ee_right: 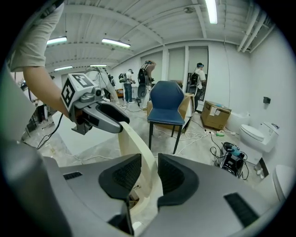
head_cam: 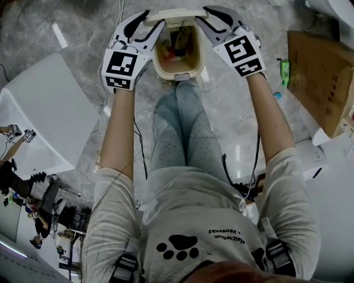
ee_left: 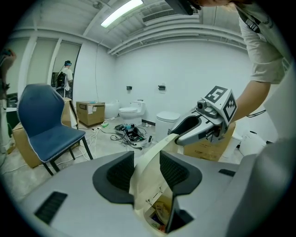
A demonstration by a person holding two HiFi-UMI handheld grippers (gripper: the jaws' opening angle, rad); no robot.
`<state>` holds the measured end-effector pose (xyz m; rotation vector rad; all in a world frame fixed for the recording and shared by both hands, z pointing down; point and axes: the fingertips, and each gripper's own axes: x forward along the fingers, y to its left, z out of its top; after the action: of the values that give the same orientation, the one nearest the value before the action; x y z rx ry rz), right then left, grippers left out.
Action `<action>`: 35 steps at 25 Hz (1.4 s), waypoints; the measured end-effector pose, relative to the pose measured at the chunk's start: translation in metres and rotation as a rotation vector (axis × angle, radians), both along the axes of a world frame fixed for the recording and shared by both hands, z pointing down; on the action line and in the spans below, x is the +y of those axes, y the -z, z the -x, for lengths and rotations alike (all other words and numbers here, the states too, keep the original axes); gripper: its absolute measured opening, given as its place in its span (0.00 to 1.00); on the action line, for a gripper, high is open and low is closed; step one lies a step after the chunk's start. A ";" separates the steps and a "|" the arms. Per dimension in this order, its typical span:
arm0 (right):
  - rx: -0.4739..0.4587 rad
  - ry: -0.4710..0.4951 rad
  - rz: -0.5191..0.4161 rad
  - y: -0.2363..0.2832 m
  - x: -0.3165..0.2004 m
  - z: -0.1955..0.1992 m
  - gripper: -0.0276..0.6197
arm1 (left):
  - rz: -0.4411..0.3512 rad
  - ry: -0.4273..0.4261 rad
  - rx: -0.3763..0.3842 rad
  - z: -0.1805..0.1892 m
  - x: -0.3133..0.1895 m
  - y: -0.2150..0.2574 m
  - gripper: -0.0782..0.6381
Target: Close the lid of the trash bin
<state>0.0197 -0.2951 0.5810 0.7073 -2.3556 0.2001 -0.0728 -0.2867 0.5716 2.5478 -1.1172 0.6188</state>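
Closest up in the head view, a pale shirt (head_cam: pixel 188 221) with a black paw print (head_cam: pixel 178 247) is seen, and two forearms (head_cam: pixel 119 127) are stretched out past it. One cream trash bin (head_cam: pixel 200 55) is stood on the floor beyond the legs, with rubbish (head_cam: pixel 176 44) showing inside, so it's not shut yet. One lid (head_cam: pixel 176 14) is held up at the bin's far edge and gripped at both ends, the left gripper (head_cam: pixel 154 21) on its left end and the right gripper (head_cam: pixel 203 16) on its right. So that's two grippers, one bin, one lid.

Left gripper view: the lid's edge is clamped between the two dark pads, with the jaws set fairly wide but filled by the lid. The right gripper is seen on the lid's other end. One blue chair (ee_left: pixel 44 120) and two white toilets (ee_left: pixel 129 110) are counted behind.

Right gripper view: same deal, only the jaws are set narrower, closed on the lid's rim. The blue chair, one toilet (ee_right: pixel 260 134) and one cardboard box (ee_right: pixel 215 113) are counted here.
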 end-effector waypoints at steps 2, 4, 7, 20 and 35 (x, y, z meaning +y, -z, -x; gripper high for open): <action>0.007 0.006 0.003 -0.001 -0.001 0.001 0.24 | -0.003 0.003 -0.008 0.000 0.000 -0.001 0.35; 0.020 0.016 -0.006 -0.002 0.000 0.001 0.21 | -0.004 0.002 -0.013 0.000 0.002 -0.001 0.35; 0.040 0.034 -0.027 -0.003 0.004 -0.001 0.20 | -0.007 0.001 -0.019 -0.001 0.008 0.000 0.35; 0.072 0.081 -0.063 -0.006 0.050 -0.007 0.20 | 0.002 -0.028 -0.043 -0.008 0.057 -0.002 0.35; 0.133 0.130 -0.112 -0.022 0.107 -0.014 0.22 | 0.020 -0.088 -0.087 -0.016 0.115 -0.020 0.35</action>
<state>0.0334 -0.1881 0.6031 0.5987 -2.2882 -0.0353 -0.0564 -0.1713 0.5919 2.5864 -1.0257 0.7652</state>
